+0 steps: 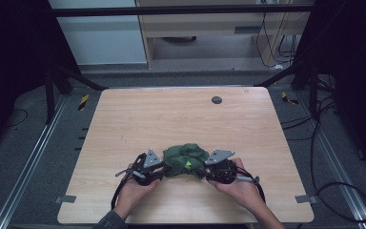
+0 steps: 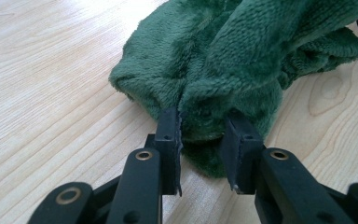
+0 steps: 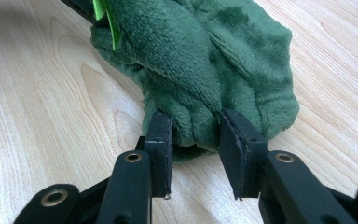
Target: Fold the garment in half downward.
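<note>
Apparently both grippers, left (image 1: pixel 158 168) and right (image 1: pixel 210 168), clamp their fingers on opposite ends of the green fleece cloth (image 1: pixel 187 160), bare bench (image 1: pixel 181 114) beyond it

From above, my hands (image 1: pixel 140 183) cover the gripper bodies, so I cannot tell there how the jaws stand. The green fleece cloth (image 1: pixel 187 160) runs off the top edge at 12 o'clock in both gripper views, and its folds hide its shape. A bright green tag (image 3: pixel 103 14) is cut off at 11 o'clock; any print is unreadable. The small dark disc (image 1: pixel 216 99) on the table is too small to identify
</note>
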